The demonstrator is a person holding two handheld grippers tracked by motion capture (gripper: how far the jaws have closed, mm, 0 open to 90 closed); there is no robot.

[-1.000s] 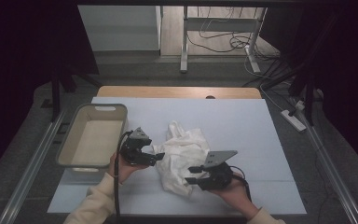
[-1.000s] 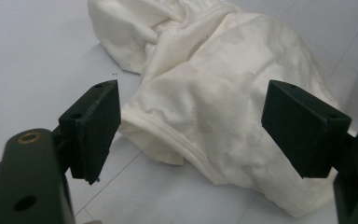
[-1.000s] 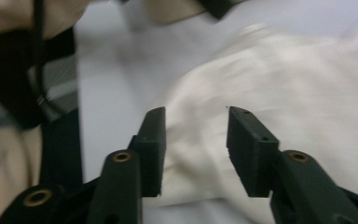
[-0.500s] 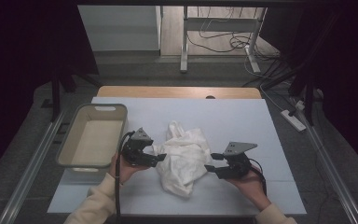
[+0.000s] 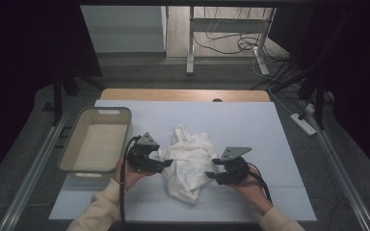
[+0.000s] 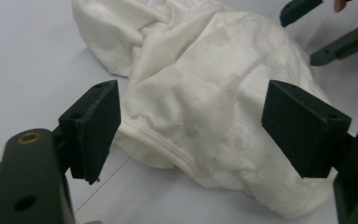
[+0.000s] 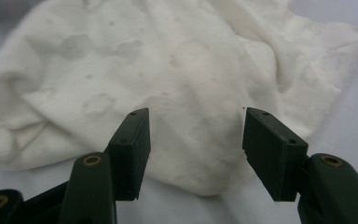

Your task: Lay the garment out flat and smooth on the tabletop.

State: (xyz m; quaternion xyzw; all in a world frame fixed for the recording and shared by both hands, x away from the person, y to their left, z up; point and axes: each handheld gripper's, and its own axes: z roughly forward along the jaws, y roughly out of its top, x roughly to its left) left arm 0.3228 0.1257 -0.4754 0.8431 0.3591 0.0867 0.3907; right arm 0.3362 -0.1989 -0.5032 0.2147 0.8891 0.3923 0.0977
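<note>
From up high we get the whole layout: the crumpled white cloth (image 5: 189, 161) sits mid-table on the pale blue mat (image 5: 250, 125), with the left gripper (image 5: 166, 165) at its left edge and the right gripper (image 5: 211, 175) at its right. The beige bin (image 5: 72, 147) left of them has nothing in it. Our gripper views add faint blotchy stains on the fabric. Left jaws spread wide, gripping nothing; right jaws have just been opening, cloth ahead of them, not pinched.

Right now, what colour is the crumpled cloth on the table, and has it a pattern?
The cloth is off-white with faint blotchy shapes, clearest in the left gripper view.
</note>
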